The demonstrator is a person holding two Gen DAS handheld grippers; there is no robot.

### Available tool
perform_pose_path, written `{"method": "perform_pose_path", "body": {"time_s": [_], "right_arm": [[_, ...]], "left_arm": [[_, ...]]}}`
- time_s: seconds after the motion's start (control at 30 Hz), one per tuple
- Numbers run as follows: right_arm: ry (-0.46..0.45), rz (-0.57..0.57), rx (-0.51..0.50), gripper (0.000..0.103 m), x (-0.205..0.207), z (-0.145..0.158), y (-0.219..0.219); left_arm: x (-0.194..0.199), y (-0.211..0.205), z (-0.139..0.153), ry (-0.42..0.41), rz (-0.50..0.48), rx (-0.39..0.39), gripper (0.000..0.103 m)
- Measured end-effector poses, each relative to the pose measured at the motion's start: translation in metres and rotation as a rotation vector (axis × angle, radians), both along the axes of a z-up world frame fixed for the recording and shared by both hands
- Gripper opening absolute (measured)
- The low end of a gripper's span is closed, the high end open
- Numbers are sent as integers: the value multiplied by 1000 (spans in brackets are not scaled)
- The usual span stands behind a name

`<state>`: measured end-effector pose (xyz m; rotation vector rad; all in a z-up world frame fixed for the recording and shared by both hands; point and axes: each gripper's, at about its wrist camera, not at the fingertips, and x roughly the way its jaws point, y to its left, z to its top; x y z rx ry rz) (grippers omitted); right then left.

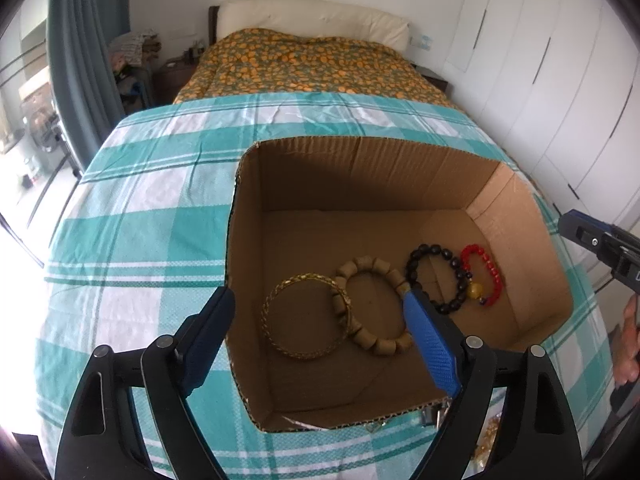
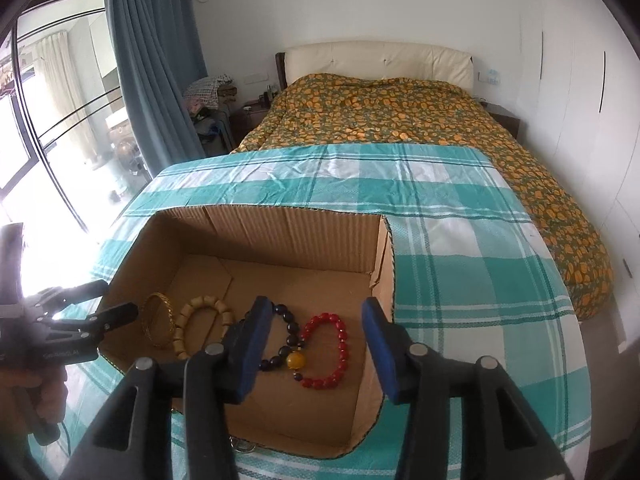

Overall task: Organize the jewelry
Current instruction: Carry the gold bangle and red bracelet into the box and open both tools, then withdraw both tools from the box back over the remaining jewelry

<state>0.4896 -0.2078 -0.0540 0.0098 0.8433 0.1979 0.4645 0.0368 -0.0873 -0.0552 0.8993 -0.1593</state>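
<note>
An open cardboard box (image 1: 360,176) (image 2: 296,236) holds a row of bracelets on its floor. From left to right lie a gold bangle (image 1: 304,316) (image 2: 158,324), a tan wooden bead bracelet (image 1: 374,306) (image 2: 204,326), a dark bead bracelet (image 1: 436,276) (image 2: 286,336) with an amber bead, and a red bead bracelet (image 1: 482,274) (image 2: 326,350). My left gripper (image 1: 318,296) hangs open over the gold and wooden ones, holding nothing. My right gripper (image 2: 316,304) is open above the red bracelet, apart from it.
The box sits on a teal and white plaid cloth (image 1: 160,208) (image 2: 460,280) spread over a bed with an orange-patterned quilt (image 2: 400,112). Some loose gold jewelry (image 1: 490,436) lies by the box's near right corner. White wardrobes (image 1: 560,80) stand right, a blue curtain (image 2: 152,60) left.
</note>
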Motion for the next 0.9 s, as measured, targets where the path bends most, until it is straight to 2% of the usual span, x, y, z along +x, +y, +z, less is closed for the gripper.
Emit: {"method": "perform_pose_path", "body": {"time_s": [0.17,0.27,0.43,0.67,0.8,0.9], "right_arm": [[-32,-11,3,49,-38,4,-13],[-55,-12,-11,57,-76,2,-23],[-48,-43,-36,58,-147,-23,-36],[-14,-101,-44,58,-237,-63,-43],[-15,-113,-93,58,-272,-80,-41],[0,-101,-101,58,-283,-91,-41]], "left_arm": [[-43,12,10,-34,15,13,94],[-78,25,12,-57,29,31,97],[-140,48,4,-64,69,58,97],[-216,58,-30,-37,137,42,97],[-236,56,-56,-9,161,24,97],[-239,51,-70,12,164,39,97]]}}
